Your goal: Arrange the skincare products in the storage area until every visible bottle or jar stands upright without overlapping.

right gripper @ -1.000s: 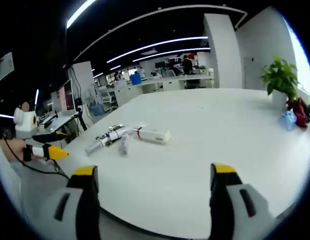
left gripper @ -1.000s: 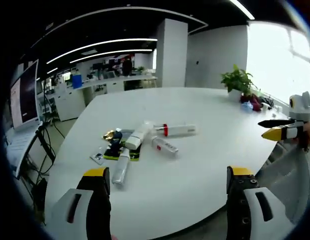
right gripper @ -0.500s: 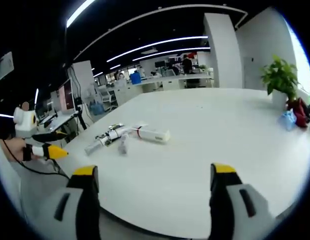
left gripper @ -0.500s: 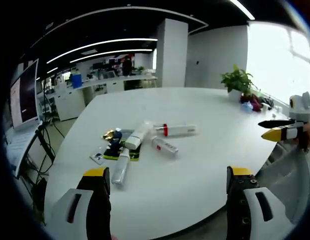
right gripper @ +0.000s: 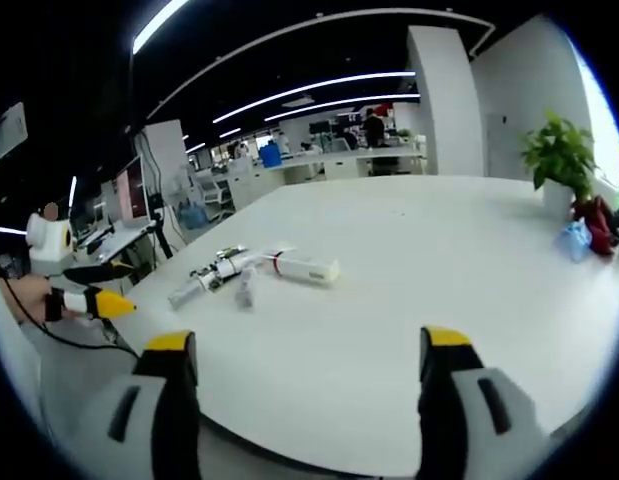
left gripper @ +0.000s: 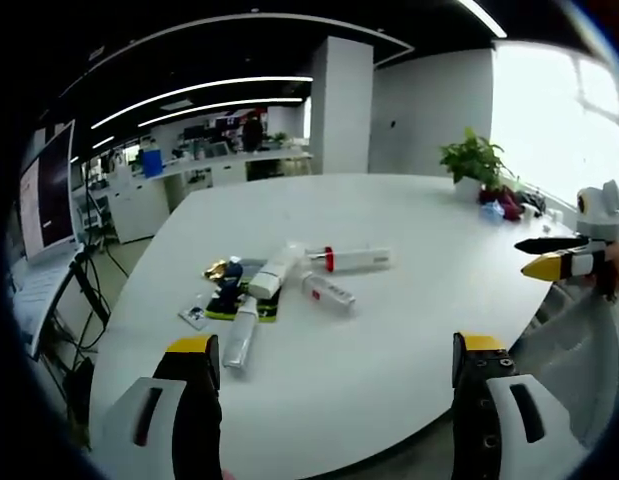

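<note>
We see a white table (left gripper: 409, 300) in an open office, potted plant (left gripper: 475, 160) at its far edge. Skincare tubes (left gripper: 289, 285) lie flat mid-table. Left gripper (left gripper: 329, 400) and right gripper (right gripper: 304, 395) are spread wide, empty, well short of the tubes.

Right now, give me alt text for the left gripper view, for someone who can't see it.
Skincare tubes lie in a heap on their sides, none upright, on a large white table. The left gripper is open and empty, back from the table's near edge. The right gripper enters from the right, and a potted plant stands far off.
</note>
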Available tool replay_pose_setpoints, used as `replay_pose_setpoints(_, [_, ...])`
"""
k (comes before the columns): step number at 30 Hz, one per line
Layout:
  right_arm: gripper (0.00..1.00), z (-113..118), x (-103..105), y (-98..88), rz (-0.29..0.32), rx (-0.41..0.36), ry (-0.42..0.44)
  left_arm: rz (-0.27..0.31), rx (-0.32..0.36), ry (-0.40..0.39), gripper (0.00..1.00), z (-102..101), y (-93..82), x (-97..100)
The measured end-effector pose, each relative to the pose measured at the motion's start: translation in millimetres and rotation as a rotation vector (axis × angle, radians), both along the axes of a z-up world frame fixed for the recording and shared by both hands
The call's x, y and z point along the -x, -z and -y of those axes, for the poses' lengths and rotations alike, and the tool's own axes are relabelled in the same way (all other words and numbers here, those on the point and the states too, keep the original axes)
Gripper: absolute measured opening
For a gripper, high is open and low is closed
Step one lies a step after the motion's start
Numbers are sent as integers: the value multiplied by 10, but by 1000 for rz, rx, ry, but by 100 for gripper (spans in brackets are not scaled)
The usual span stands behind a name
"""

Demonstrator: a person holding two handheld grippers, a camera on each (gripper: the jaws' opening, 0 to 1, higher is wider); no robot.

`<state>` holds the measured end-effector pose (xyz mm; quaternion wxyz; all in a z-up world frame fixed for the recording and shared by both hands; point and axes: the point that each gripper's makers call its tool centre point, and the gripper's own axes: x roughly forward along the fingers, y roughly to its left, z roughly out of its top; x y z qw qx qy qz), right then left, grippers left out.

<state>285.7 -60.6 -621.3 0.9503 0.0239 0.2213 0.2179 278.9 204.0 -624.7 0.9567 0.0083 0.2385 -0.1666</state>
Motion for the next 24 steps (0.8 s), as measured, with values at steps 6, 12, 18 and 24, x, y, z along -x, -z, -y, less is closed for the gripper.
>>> replay_pose_setpoints(6, [92, 0, 2, 7, -1, 1, 0, -3, 5, -8, 95, -13, 6, 2])
replay_pose_setpoints(12, [92, -4, 1, 11, 1, 9, -4, -3, 11, -15, 94, -24, 1, 5])
replay_pose_setpoints(18, [91, -7, 5, 22, -5, 10, -7, -4, 4, -5, 94, -7, 9, 13])
replay_pose_setpoints(24, [91, -17, 3, 23, -7, 8, -11, -3, 3, -1, 94, -5, 7, 11])
